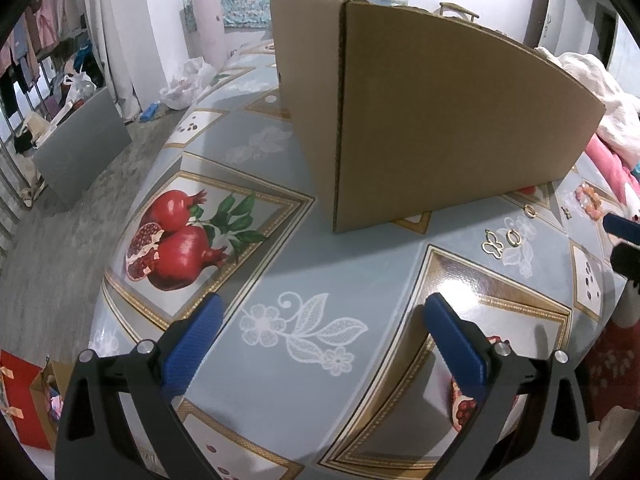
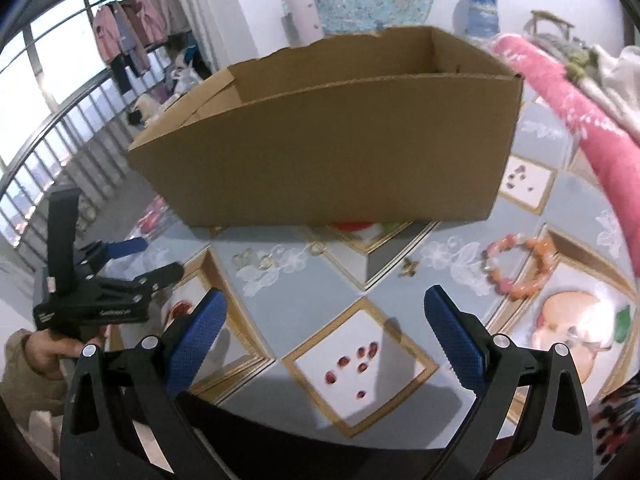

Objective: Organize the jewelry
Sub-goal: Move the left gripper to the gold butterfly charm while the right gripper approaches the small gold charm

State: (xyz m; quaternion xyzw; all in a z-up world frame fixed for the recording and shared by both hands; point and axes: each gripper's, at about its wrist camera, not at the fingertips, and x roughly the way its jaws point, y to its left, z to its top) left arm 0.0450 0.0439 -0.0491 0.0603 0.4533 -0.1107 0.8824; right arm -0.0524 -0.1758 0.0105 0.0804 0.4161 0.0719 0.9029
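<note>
Glossy patterned tablecloth, brown corrugated cardboard box, round beaded bracelet, small gold earrings

My left wrist cam sits low over the table, looking forward and down between my left gripper fingers, near the left corner of the cardboard box. Small gold pieces land far right in its frame. My right wrist cam is higher and further right, facing the box's long front wall and seeing over its rim; view is a bit blurred. It catches my left gripper at near left. Both views share the box, the patterned tabletop and the bead bracelet.
</note>
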